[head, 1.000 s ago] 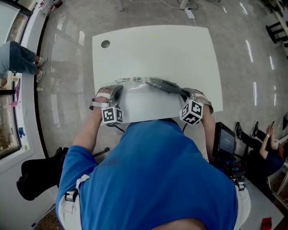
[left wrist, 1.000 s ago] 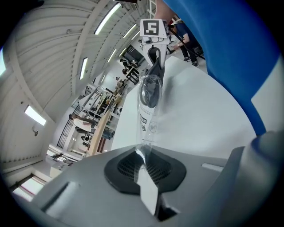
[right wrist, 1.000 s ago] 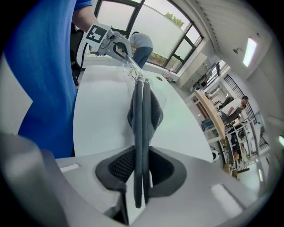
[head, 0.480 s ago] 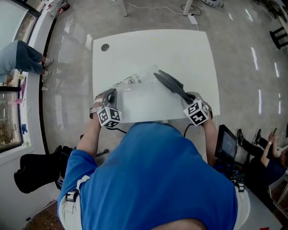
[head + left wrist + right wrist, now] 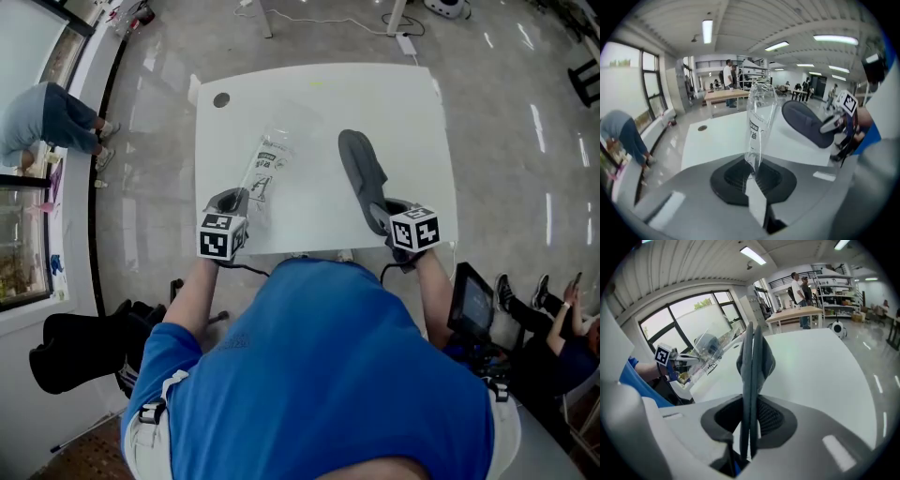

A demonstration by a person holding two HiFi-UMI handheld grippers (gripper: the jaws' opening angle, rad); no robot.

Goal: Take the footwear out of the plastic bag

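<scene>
The clear plastic bag [image 5: 265, 173] with printed labels is empty and stretches up from my left gripper [image 5: 231, 204], which is shut on its near end; the left gripper view shows the clear bag [image 5: 758, 126] rising out of the closed jaws. A dark grey slipper [image 5: 362, 176] sticks out over the white table [image 5: 309, 103] from my right gripper [image 5: 386, 217], which is shut on its heel end. In the right gripper view the slipper [image 5: 751, 380] stands on edge between the jaws. Bag and slipper are apart, side by side above the table.
A round cable hole [image 5: 221, 99] marks the table's far left corner. A monitor [image 5: 472, 300] and a seated person [image 5: 553, 319] are at the right, another person [image 5: 47, 117] stands at the left, and a black bag [image 5: 80, 361] lies on the floor.
The slipper has come fully out of the bag. Both grippers rolled and drew apart: the bag swung to the left, the slipper to the right, each now pointing away from me.
</scene>
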